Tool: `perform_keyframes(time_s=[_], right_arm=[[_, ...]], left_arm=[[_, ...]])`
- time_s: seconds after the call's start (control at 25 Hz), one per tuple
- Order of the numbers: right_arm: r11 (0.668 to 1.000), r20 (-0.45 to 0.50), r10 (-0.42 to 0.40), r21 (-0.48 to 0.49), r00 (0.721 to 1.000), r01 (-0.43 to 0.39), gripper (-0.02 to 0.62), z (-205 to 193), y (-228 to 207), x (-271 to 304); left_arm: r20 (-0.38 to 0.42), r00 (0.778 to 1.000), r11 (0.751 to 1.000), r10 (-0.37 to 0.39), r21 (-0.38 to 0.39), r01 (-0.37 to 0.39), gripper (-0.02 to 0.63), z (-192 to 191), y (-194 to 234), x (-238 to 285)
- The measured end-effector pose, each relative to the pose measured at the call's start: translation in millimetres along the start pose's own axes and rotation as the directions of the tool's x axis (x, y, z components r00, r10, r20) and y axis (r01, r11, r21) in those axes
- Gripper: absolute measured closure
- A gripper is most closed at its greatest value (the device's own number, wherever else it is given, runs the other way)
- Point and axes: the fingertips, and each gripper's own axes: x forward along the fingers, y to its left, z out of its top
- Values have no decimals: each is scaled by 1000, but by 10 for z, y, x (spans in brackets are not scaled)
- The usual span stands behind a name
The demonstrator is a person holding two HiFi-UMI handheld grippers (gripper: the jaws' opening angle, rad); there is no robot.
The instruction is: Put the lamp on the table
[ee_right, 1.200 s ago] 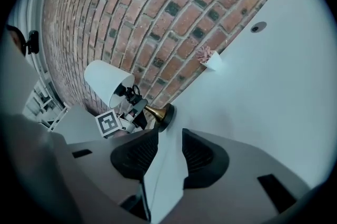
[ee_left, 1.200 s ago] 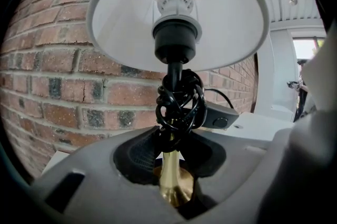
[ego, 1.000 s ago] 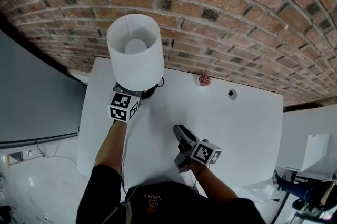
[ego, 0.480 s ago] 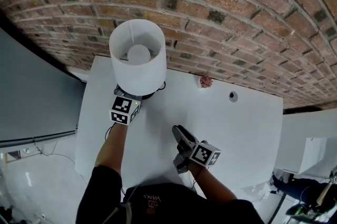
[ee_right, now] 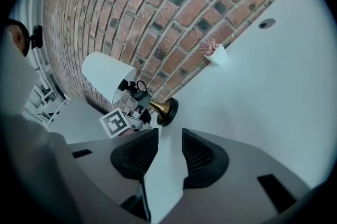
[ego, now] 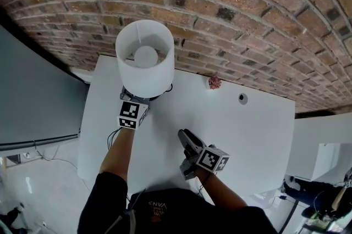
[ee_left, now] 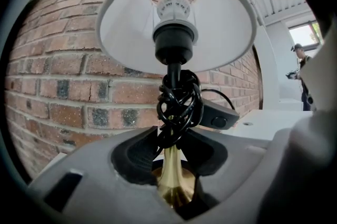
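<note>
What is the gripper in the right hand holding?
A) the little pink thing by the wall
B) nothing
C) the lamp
B: the right gripper has its jaws standing apart, and only the bare white table shows between them.

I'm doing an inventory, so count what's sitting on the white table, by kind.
Lamp: 1
Small pink-topped ornament: 1
Total: 2

The white table (ego: 247, 128) bears the lamp (ego: 144, 57) and a small pink object (ego: 214, 83).
</note>
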Motion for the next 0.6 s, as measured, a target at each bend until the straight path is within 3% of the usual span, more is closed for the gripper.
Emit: perform_keyframes(time_s=[0.36,0.6], right_arm=[[994,3,40,-98,999,-39,454,54,162,-158],[989,-20,72,-127,997,-74,454,-6,251,-330]], left_arm=[[-93,995,999,44,-5,-44,363,-183,-69,-388],[-110,991,995,80,-52,-87,360,-207,-289,-876]])
